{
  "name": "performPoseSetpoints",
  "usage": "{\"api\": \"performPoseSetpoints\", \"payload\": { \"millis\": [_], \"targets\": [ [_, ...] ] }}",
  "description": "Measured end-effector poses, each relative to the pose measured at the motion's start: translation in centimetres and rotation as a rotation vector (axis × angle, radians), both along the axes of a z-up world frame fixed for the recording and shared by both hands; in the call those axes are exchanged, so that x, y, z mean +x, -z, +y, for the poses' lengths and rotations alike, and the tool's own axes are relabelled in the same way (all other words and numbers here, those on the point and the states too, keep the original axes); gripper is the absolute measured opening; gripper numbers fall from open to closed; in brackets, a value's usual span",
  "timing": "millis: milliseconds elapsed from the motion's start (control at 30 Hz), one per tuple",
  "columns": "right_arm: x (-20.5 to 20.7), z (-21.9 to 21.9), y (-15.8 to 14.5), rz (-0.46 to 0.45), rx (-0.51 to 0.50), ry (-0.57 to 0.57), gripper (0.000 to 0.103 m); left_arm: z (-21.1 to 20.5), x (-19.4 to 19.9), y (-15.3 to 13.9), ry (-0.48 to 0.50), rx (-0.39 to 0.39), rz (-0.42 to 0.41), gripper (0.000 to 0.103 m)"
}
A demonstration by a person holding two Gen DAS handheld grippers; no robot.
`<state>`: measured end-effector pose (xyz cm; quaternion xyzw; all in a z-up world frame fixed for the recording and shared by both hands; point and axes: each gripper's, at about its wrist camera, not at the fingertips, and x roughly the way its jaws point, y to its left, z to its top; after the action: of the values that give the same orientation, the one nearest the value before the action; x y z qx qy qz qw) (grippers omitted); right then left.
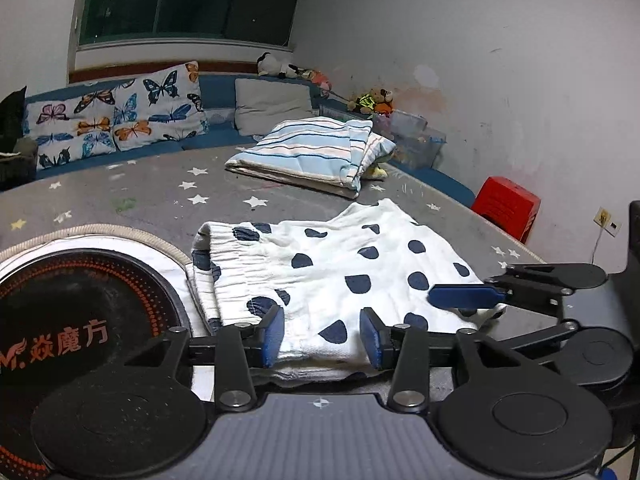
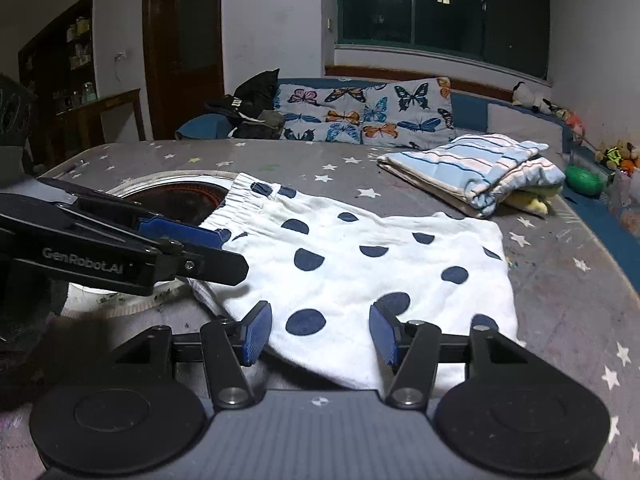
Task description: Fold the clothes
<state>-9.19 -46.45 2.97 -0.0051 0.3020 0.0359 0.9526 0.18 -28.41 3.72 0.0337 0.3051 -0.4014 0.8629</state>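
White shorts with dark blue dots (image 1: 332,276) lie flat on the grey star-patterned bed cover (image 1: 140,196), elastic waistband at the left. They also show in the right wrist view (image 2: 360,264). My left gripper (image 1: 322,334) is open, its blue pads either side of the shorts' near edge. My right gripper (image 2: 320,330) is open over the near hem. In the left wrist view the right gripper's blue finger (image 1: 466,296) rests at the shorts' right corner. In the right wrist view the left gripper's finger (image 2: 180,232) lies near the waistband.
A round black induction cooker (image 1: 80,304) sits left of the shorts. A folded striped blanket (image 1: 312,152) lies further back. Butterfly pillows (image 1: 116,114), soft toys (image 1: 372,100), a red stool (image 1: 508,204) and the white wall (image 1: 500,60) are around the bed.
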Motion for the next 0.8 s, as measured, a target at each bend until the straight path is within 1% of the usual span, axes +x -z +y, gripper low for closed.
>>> {"api": "performPoseSetpoints", "payload": {
  "millis": [167, 433, 633, 700, 800],
  "targets": [
    [-1.8, -1.4, 0.0, -0.015, 0.037, 0.062, 0.055, -0.1, -0.2, 0.2, -0.004, 0.000, -0.006, 0.050],
    [-4.5, -4.3, 1.4, 0.037, 0.090, 0.175, 0.055, -0.2, -0.4, 0.3, -0.005, 0.005, -0.018, 0.052],
    [-5.8, -5.4, -0.4, -0.033, 0.127, 0.207, 0.055, -0.3, -0.4, 0.4, -0.008, 0.006, -0.019, 0.054],
    [-5.4, -5.7, -0.8, -0.053, 0.148, 0.210, 0.055, -0.3, -0.5, 0.3, -0.009, 0.007, -0.019, 0.054],
    [-4.3, -6.2, -0.6, -0.055, 0.174, 0.210, 0.055, -0.3, -0.5, 0.3, -0.010, 0.008, -0.019, 0.054]
  ]
}}
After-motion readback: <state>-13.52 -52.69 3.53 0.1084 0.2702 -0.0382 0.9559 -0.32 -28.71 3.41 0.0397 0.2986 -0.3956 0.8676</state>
